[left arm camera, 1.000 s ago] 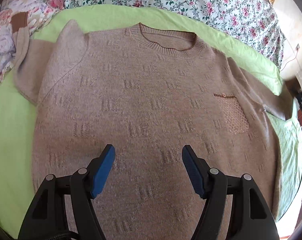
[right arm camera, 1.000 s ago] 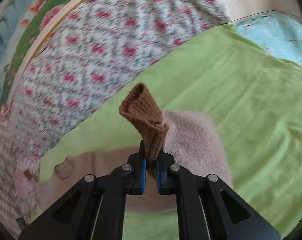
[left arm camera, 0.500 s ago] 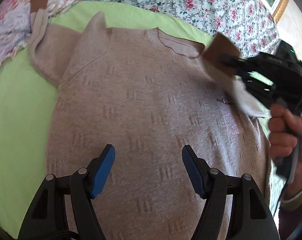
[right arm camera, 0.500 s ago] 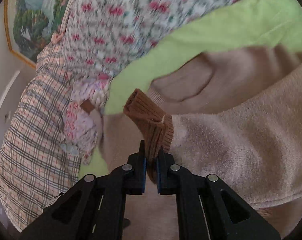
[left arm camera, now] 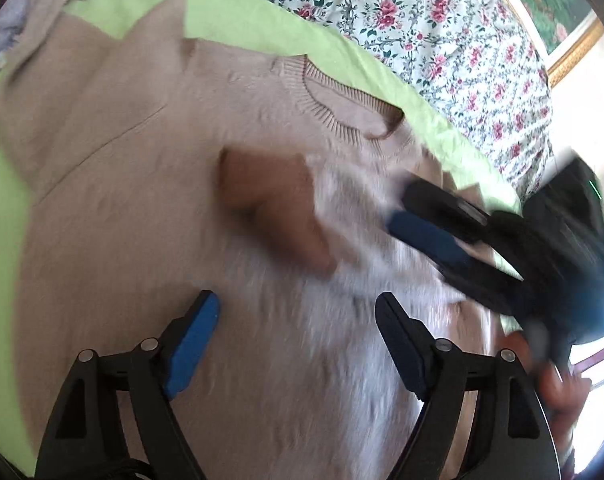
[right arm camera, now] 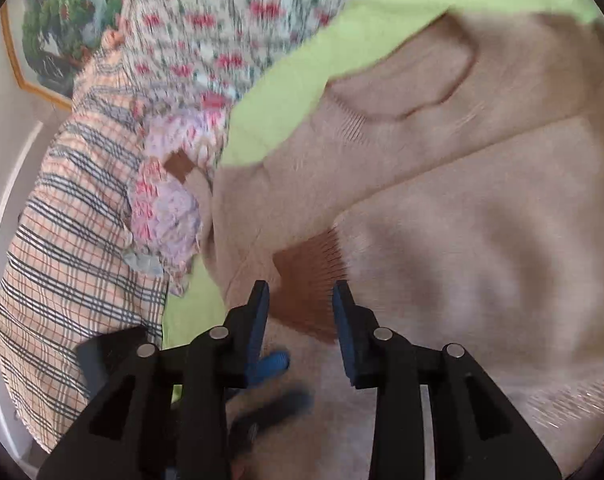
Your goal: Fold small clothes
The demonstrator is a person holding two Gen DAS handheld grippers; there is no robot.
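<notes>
A beige knit sweater lies front up on a lime-green sheet. One sleeve is folded across the chest, and its brown cuff rests on the body. My right gripper hovers just behind that cuff; its jaws are opening, with the cuff loose between the pads and not pinched. It reaches in from the right in the left wrist view. My left gripper hangs over the lower chest, its jaws opening wider with nothing between them. The other sleeve's cuff lies at the far side.
Floral bedding lies beyond the green sheet. A plaid cloth and a pink-lilac garment lie beside the far sleeve. A framed picture hangs behind. A person's hand holds the right gripper.
The right gripper swung the sleeve across the chest, lowered it and parted its jaws, letting the cuff go. The left gripper shifted over the sweater and its jaws spread wider.
</notes>
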